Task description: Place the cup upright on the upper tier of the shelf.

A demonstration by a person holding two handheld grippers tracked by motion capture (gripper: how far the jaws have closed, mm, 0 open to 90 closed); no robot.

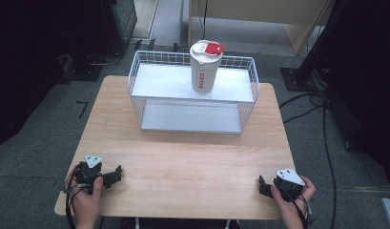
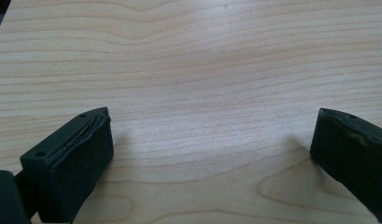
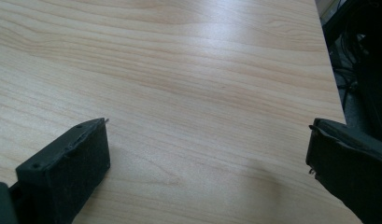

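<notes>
A tall white cup point(image 1: 205, 69) with a red-and-white lid and red lettering stands upright on the top shelf of a white wire rack point(image 1: 192, 93) at the back of the table. My left gripper point(image 1: 117, 172) rests at the front left corner, held in a hand, far from the cup. In the left gripper view its jaws stand wide apart over bare wood, so the left gripper point(image 2: 212, 140) is open and empty. My right gripper point(image 1: 262, 185) lies at the front right edge, and the right gripper point(image 3: 207, 149) is also open with nothing between its jaws.
The wooden table point(image 1: 183, 162) stretches between the grippers and the rack. The rack's lower shelf point(image 1: 190, 117) holds nothing. Cables point(image 1: 321, 119) trail on the grey floor at the right, and dark equipment stands around the table.
</notes>
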